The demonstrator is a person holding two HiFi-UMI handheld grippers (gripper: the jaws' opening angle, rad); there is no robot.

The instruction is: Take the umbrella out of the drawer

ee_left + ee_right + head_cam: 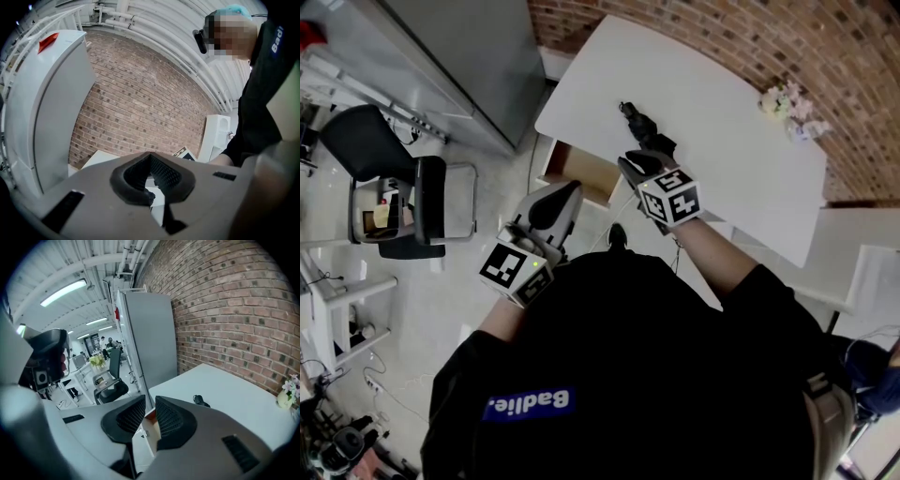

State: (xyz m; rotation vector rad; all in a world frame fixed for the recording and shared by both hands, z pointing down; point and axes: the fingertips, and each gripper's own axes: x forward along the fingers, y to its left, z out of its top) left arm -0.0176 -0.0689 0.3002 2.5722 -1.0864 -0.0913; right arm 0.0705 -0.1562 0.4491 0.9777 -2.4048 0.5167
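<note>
Black folded umbrella (636,120) lies on the white table (741,159); wooden drawer (579,175) stands open.

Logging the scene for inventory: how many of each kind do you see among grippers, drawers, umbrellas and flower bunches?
Grippers: 2, the left gripper and the right gripper
Drawer: 1, open
Umbrella: 1, on the table
Flowers: 1 bunch
Total: 5

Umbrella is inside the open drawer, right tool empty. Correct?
Not quite. The umbrella lies on top of the white table, not inside the drawer; the head view shows this. The rest stands: the drawer is open and the right tool is empty.
</note>
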